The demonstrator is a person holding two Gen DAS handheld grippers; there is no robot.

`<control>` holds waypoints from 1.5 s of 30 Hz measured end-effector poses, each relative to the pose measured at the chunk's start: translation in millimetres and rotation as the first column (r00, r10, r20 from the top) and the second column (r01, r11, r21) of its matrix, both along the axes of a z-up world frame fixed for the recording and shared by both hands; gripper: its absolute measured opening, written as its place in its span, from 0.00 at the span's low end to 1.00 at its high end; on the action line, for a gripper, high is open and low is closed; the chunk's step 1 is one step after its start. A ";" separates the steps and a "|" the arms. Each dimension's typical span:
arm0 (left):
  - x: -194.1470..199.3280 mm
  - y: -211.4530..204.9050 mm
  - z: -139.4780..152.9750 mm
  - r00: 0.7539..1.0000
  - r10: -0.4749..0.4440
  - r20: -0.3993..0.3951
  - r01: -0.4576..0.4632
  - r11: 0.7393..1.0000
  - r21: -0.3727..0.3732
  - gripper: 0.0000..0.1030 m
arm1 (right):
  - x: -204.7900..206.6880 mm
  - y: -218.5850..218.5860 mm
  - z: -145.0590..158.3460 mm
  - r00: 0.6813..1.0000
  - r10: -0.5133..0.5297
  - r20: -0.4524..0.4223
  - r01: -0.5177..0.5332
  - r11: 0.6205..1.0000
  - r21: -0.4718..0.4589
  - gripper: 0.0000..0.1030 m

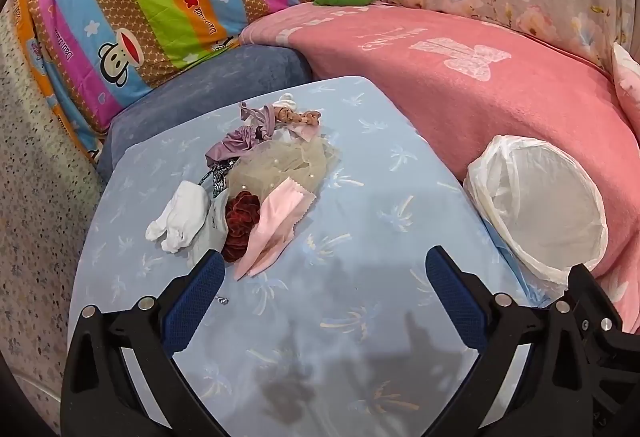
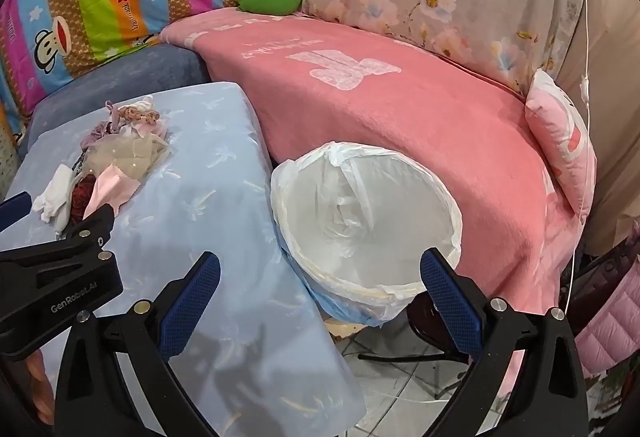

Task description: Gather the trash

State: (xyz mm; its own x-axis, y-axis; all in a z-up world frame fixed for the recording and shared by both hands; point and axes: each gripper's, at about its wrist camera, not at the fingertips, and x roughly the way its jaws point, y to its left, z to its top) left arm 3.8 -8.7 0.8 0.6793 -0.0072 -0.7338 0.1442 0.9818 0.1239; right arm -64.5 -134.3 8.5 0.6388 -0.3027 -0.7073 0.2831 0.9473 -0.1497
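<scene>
Several scraps lie heaped in the left middle of the left wrist view: pink fabric swatch (image 1: 272, 229), white sock (image 1: 180, 221), dark red scrunchie (image 1: 240, 225). I judge them light, limp and unbreakable; I'd pinch a raised fold. Both left gripper (image 1: 324, 277) and right gripper (image 2: 320, 277) are spread, empty. Lined bin (image 2: 368, 213) sits centre of the right wrist view

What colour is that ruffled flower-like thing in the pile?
Dark red scrunchie, clearest in the left wrist view.
</scene>
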 end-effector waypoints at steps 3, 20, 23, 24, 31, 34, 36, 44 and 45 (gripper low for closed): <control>-0.8 1.6 0.7 1.000 0.003 0.000 -0.003 1.000 0.001 0.93 | 0.2 -0.5 0.5 1.000 -0.001 0.001 0.001 1.000 -0.001 0.94; 4.4 3.9 1.7 1.000 0.013 -0.006 -0.013 1.000 -0.003 0.93 | 6.4 0.7 3.4 1.000 -0.003 0.005 0.003 1.000 -0.005 0.94; 4.6 3.4 1.0 1.000 0.012 -0.008 -0.012 1.000 -0.002 0.93 | 7.4 0.2 3.5 1.000 -0.005 0.004 0.005 1.000 -0.007 0.94; 4.6 3.2 1.1 1.000 0.012 -0.007 -0.012 1.000 -0.002 0.93 | 7.8 0.0 3.6 1.000 -0.006 0.004 0.006 1.000 -0.008 0.94; 4.9 1.0 1.9 1.000 0.008 -0.003 -0.008 1.000 -0.001 0.93 | 8.0 -2.3 4.9 1.000 -0.010 0.007 0.010 1.000 -0.007 0.94; 4.4 0.4 2.2 1.000 0.006 -0.002 -0.006 1.000 -0.002 0.93 | 8.1 -2.3 5.3 1.000 -0.011 0.007 0.012 1.000 -0.009 0.94; 3.9 -0.1 2.7 1.000 0.004 -0.001 -0.004 1.000 -0.003 0.93 | 7.5 -2.4 5.9 1.000 -0.012 0.008 0.012 1.000 -0.009 0.94; 3.7 -0.9 4.0 1.000 0.004 0.002 -0.004 1.000 -0.004 0.93 | 5.7 -2.1 8.2 1.000 -0.016 0.012 0.016 1.000 -0.014 0.94; 3.7 -1.0 4.1 1.000 0.005 0.003 -0.005 1.000 -0.004 0.93 | 5.6 -2.2 8.3 1.000 -0.016 0.013 0.016 1.000 -0.013 0.94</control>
